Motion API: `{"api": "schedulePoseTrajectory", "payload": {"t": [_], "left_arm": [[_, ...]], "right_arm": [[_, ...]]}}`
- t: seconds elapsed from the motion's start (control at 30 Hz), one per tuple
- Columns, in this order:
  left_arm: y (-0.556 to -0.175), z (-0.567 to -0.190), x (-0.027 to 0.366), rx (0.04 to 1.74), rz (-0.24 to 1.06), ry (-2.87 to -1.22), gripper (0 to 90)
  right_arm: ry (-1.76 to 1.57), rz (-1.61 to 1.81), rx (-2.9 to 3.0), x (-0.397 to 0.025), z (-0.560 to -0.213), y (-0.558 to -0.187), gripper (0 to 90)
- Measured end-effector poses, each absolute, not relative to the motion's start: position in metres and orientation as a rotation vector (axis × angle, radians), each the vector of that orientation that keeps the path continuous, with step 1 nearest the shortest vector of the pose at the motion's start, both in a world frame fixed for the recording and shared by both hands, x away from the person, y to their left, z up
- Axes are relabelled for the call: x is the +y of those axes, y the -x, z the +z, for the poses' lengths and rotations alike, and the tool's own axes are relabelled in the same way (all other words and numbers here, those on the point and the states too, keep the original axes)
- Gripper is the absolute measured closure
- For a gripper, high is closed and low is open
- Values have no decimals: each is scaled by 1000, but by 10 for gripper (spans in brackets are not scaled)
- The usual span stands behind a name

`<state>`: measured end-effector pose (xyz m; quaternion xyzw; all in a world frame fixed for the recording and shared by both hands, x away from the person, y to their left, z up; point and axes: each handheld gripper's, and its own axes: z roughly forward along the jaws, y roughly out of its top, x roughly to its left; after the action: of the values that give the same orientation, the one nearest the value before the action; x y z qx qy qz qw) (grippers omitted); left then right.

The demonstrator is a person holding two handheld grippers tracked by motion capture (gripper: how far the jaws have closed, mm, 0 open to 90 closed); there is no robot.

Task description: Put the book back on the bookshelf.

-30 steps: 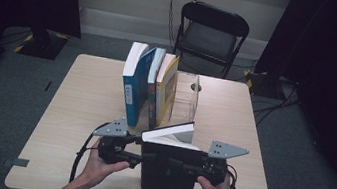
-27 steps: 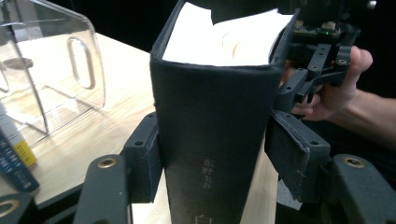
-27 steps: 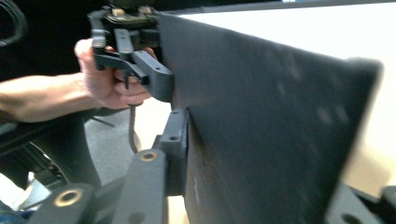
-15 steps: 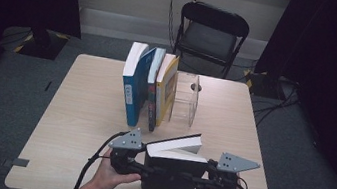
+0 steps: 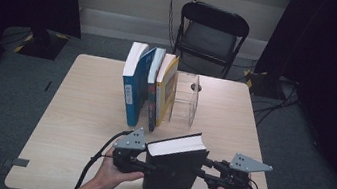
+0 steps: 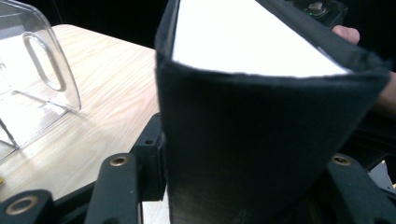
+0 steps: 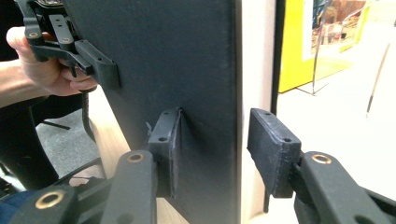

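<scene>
A thick black book [image 5: 173, 168] stands tilted on edge near the table's front, its white page edge up. My left gripper [image 5: 145, 164] is shut on its spine side; in the left gripper view the book [image 6: 261, 140] is wedged between both jaws. My right gripper [image 5: 204, 174] is at the book's other side. In the right gripper view, one of its pads [image 7: 168, 149] lies against the black cover [image 7: 187, 60]. The other pad [image 7: 273, 149] stands just off the page edge with a gap. A hand with the left gripper [image 7: 88, 60] shows at the book's far end.
A row of upright books [image 5: 149, 89] leans against a clear plastic bookend [image 5: 186, 99] at the table's middle back. That bookend [image 6: 37, 79] also appears in the left gripper view. A black folding chair [image 5: 210, 35] stands behind the wooden table [image 5: 76, 126].
Both grippers and the black book have shifted right and toward the table's front. The book has tipped up from lying low to standing on edge.
</scene>
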<state>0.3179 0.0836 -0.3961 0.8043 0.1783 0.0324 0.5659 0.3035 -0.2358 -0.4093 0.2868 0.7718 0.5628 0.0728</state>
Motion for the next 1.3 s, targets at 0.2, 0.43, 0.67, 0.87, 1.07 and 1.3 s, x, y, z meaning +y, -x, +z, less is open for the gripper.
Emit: {"api": "schedulePoseTrajectory", "payload": {"t": [0.2,0.43,0.67,0.87,1.07,1.3], "left_arm": [[-321,-396,80,429,90,-1895,484],[-328,-395,76,454,99,-1905,498],[-335,-394,78,468,121,-1905,515],[-345,-395,88,503,154,-1868,518],[-348,-396,95,555,197,-1854,517],[-343,-395,93,526,172,-1874,463]], "right_arm": [[-864,1662,2317,-231,-409,-306,570],[-837,1623,2322,-223,-405,-312,601],[-845,1620,2313,-220,-404,-321,603],[-829,1618,2295,-210,-402,-338,593],[-823,1652,2285,-199,-402,-355,568],[-853,1655,2278,-198,-405,-353,447]]}}
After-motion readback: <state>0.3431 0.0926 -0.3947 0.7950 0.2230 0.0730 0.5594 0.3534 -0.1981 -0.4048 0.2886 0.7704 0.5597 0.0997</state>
